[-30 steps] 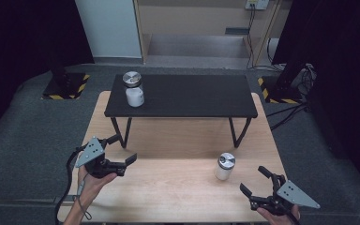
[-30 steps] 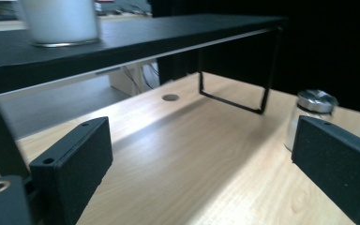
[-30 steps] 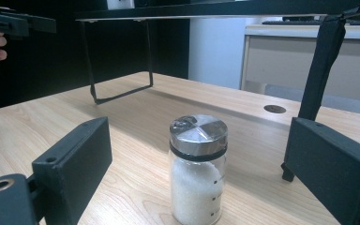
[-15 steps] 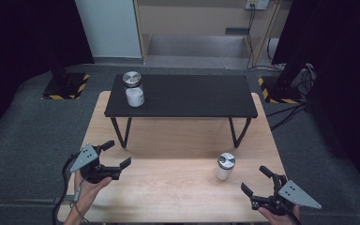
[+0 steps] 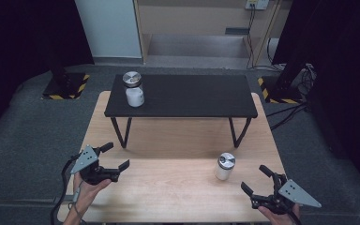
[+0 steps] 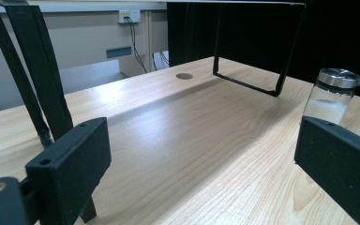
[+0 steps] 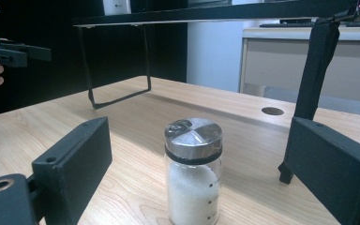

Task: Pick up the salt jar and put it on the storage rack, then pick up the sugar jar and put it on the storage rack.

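Observation:
A glass jar with a metal lid and white grains (image 5: 225, 166) (image 7: 193, 171) (image 6: 331, 96) stands on the wooden table (image 5: 168, 140), right of centre. A second, similar jar (image 5: 133, 89) rests on the left end of the black raised shelf (image 5: 192, 96). My right gripper (image 5: 255, 180) (image 7: 201, 159) is open near the front right edge, its jaws pointing at the near jar, which stands a short way ahead of them. My left gripper (image 5: 115, 157) (image 6: 201, 154) is open at the front left, empty, aimed across the table toward that jar.
The black shelf's metal legs (image 5: 122, 133) (image 5: 236, 133) stand on the table's far half. A small round grommet (image 6: 183, 76) (image 7: 272, 111) is set in the tabletop. Grey carpet (image 5: 23, 126) surrounds the table. In the right gripper view the other hand's gripper (image 7: 9, 51) shows at far left.
My left gripper has drawn back toward the front edge and opened wider. My right gripper and both jars stay about where they were.

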A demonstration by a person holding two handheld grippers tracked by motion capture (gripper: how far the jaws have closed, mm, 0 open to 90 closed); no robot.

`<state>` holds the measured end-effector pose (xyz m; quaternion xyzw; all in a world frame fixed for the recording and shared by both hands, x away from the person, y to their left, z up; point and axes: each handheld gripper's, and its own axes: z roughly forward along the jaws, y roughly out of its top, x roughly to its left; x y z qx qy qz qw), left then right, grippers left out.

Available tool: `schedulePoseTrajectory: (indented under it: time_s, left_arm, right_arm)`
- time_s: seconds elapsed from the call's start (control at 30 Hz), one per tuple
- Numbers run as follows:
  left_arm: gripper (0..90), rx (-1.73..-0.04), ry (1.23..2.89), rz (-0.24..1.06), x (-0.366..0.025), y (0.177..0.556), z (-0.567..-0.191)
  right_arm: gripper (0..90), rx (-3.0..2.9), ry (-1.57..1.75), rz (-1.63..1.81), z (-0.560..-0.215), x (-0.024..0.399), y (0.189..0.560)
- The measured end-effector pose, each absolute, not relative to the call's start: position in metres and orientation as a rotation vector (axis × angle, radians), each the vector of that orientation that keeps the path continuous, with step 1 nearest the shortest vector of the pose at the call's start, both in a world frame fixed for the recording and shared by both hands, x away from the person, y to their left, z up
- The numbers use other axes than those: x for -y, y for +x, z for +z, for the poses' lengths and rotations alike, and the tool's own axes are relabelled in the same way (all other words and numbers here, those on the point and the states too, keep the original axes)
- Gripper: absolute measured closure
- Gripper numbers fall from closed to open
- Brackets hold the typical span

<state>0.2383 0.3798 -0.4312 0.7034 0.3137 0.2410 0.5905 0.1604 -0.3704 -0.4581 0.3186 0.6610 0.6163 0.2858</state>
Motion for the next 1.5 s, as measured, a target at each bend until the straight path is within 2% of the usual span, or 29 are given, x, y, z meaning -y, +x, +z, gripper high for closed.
schedulePoseTrajectory:
  time_s: [1.5]
  left_arm:
    - [3.3, -0.74, 1.61, 0.556, -0.3856, 0.2335, -0.434]
  right_arm:
    - [7.9, -1.756, 0.859, 1.662, -0.4594, 0.37, 0.1653]
